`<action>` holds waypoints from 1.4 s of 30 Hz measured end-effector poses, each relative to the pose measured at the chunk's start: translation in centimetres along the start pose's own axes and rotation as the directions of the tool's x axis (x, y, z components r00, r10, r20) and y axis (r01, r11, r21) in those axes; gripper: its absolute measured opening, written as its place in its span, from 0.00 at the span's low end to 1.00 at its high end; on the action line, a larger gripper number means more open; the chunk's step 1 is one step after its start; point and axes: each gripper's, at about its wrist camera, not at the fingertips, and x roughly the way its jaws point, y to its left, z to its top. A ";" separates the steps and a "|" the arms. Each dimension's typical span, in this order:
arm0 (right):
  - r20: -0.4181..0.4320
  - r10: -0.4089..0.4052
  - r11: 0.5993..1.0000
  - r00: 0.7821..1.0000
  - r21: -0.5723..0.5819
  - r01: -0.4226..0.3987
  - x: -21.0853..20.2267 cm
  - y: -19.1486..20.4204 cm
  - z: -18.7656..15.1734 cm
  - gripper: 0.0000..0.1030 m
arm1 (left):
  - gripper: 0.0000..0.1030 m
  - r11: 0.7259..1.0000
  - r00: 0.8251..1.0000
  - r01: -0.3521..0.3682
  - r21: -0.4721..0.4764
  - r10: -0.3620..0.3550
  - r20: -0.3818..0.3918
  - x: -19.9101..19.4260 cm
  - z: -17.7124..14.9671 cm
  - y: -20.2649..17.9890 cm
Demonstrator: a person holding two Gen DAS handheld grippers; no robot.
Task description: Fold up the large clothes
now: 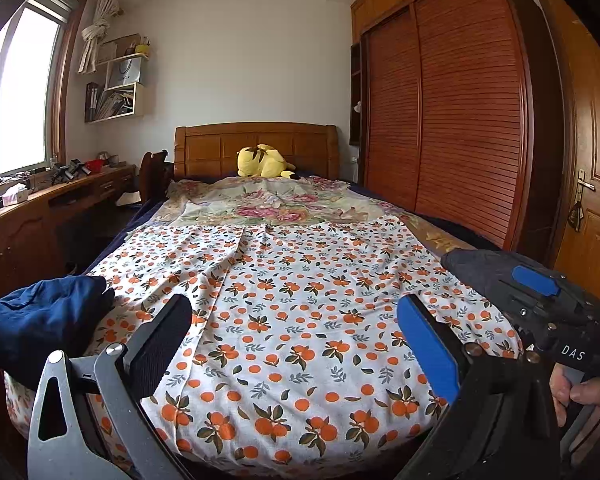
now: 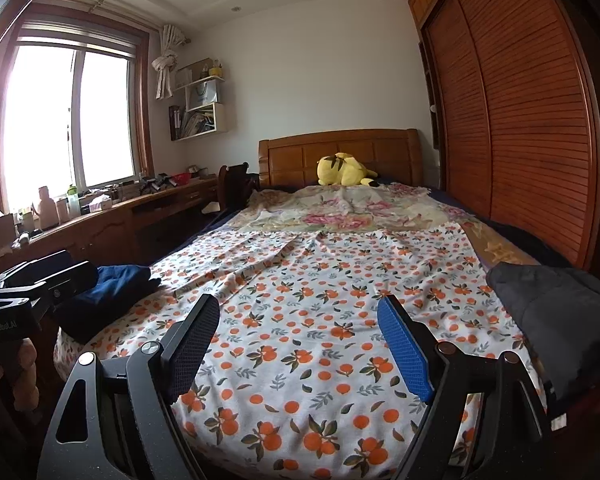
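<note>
My left gripper (image 1: 296, 316) has its jaws spread wide with nothing between them, only the bedsheet showing through the gap. My right gripper (image 2: 298, 316) stands the same way, jaws well apart and empty. Both hover above the foot of the bed, pointing slightly downward toward the headboard (image 1: 256, 146).

Under them lies the orange-print sheet (image 1: 300, 320), spread flat over the near part of the bed, with a long crease running from the middle toward the near left. At my left, on the bed's corner, sits a dark blue garment (image 1: 40, 320) in a loose bundle, resting on the sheet's edge. At my right, on the other corner, lies a dark grey garment (image 2: 556, 312), bunched up; in the left wrist view the right gripper's body partly covers it. A hand (image 1: 576, 392) grips that gripper's handle.

Farther up, a flowered blanket (image 1: 272, 200) covers the far part of the bed, and a yellow plush toy (image 1: 262, 162) lies against the headboard. A wooden desk (image 2: 152, 208) runs under the window (image 2: 68, 120) on the left; a slatted wardrobe (image 2: 520, 120) fills the right wall.
</note>
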 end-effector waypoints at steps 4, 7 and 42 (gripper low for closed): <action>-0.005 0.001 1.000 1.000 0.006 -0.001 0.5 -0.4 -0.2 0.80 | 0.99 1.000 1.000 -0.003 -0.004 0.003 -0.011 0.3 -0.3 0.1; -0.008 -0.002 1.000 1.000 0.007 0.002 1.4 -0.6 0.0 0.80 | 0.99 1.000 1.000 -0.005 -0.006 0.004 -0.017 0.4 -0.5 0.1; -0.011 0.008 1.000 1.000 0.010 -0.007 1.6 -1.3 0.2 0.80 | 0.99 1.000 1.000 -0.011 -0.008 0.011 -0.027 0.5 -1.0 0.3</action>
